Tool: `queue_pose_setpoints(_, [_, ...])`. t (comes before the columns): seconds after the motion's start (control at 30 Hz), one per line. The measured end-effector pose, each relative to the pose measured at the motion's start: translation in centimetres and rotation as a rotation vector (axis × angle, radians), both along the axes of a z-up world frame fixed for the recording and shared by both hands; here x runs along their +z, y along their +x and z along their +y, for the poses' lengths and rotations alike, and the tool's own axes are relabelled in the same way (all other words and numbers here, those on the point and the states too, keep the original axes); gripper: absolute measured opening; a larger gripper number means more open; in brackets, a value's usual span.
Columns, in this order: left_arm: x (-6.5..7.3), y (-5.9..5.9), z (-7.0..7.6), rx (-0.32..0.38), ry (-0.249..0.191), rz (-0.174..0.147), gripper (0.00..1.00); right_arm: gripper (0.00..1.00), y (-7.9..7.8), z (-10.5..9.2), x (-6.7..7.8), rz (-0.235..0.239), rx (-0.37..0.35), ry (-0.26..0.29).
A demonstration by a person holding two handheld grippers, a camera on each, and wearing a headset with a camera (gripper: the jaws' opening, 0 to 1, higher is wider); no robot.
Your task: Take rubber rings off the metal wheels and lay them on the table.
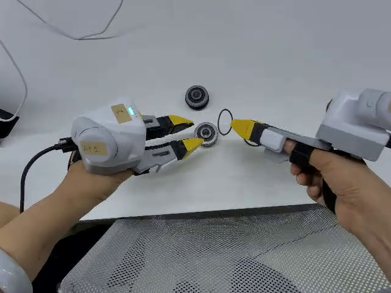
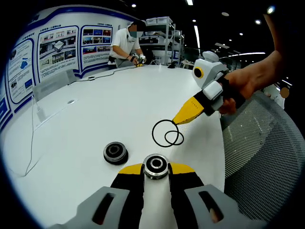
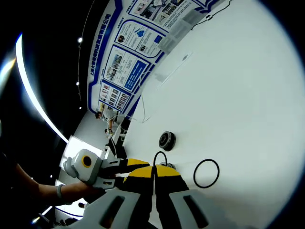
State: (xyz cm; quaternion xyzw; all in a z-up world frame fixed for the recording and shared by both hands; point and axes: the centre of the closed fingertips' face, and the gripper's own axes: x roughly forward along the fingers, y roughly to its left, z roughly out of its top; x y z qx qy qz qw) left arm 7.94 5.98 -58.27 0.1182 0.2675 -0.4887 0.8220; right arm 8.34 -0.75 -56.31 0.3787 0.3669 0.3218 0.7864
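Ring [image 3: 160, 152] pinched in your closed right gripper [image 3: 153, 168], mostly hidden behind its tips. Your left gripper [image 2: 157, 168] clamps a wheel [image 2: 157, 164]; a loose ring [image 3: 195, 172] lies on the table [image 1: 275, 73] at its 2 o'clock.

- Metal wheel [image 1: 208, 131]: near side covered by lower tip of left gripper [image 1: 188, 132]. In left gripper view, lower rim sits behind both yellow tips.
- Held ring [image 3: 159, 153]: lower arc hidden behind closed tips of right gripper [image 3: 153, 168].
- Loose ring [image 3: 195, 174]: in head view, mostly under right gripper jaw.
- Black object [image 1: 5, 122]: cut by left edge, type unclear.
- Right gripper body: cut by right edge of head view.
- Wall posters [image 3: 125, 64]: text too small to read.
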Motion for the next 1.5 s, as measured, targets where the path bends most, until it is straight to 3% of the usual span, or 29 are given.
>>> queue_pose_setpoints(0.27, [-0.2,0.0,0.3,0.003,0.007,0.002,0.2,0.02,-0.2,-2.4,-2.0,0.051,-0.051,-0.024])
queue_pose_setpoints(0.5, [-0.3,0.0,0.5,0.007,0.006,0.006,0.21,0.02,-0.7,-3.2,-3.5,0.062,-0.041,-0.103])
queue_pose_setpoints(1.17, [-0.3,0.8,2.5,0.08,0.014,0.004,0.34,0.21,-1.4,-4.1,-4.3,-0.047,0.055,-0.34])
queue_pose_setpoints(1.5, [-0.3,1.1,4.1,0.131,0.014,0.003,0.37,0.24,-1.1,-2.8,-3.6,-0.1,0.103,-0.353])
